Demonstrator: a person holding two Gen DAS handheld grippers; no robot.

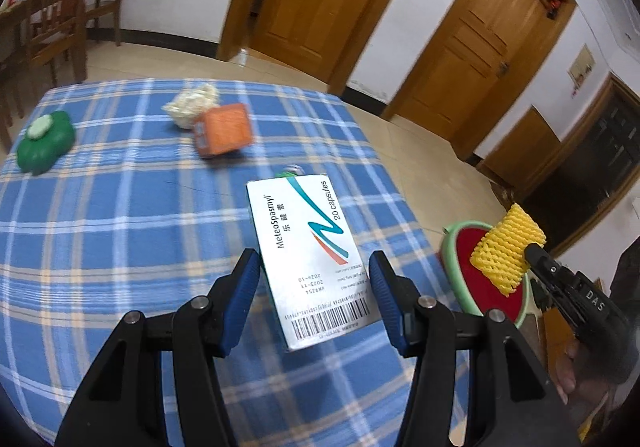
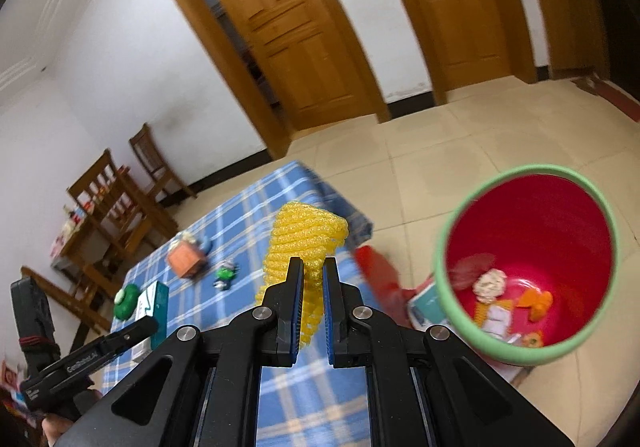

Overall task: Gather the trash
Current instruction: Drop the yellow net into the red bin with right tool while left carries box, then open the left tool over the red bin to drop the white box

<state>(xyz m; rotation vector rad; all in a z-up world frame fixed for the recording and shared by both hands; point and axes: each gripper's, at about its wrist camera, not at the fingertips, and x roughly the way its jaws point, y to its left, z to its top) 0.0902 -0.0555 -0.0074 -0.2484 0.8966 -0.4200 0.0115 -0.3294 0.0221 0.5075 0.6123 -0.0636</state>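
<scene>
I'm over the table (image 1: 100,247), a flat top under a blue plaid cloth, soft weave with pale cross-stripes. Off its right edge stands the bin (image 2: 448,279), a round bucket with a smooth red inside and a mint-green rim; crumpled scraps lie at its bottom. On the cloth, far from the bin, sits a glossy green lobed lid (image 1: 46,145), and nearer the middle an orange cube-like carton (image 1: 224,129) touching a lumpy white paper wad (image 1: 192,105).

My left gripper (image 1: 314,295) has its ribbed blue pads part-open and clamped on a box (image 1: 312,259), a flat white cardboard pack with a teal swoosh and barcode, held above the cloth.

My right gripper (image 2: 311,299) is squeezed nearly shut on a net (image 2: 304,243), a yellow foam mesh sleeve, bumpy and squashed flat between the pads, held over the table's edge just beside the bin.
</scene>
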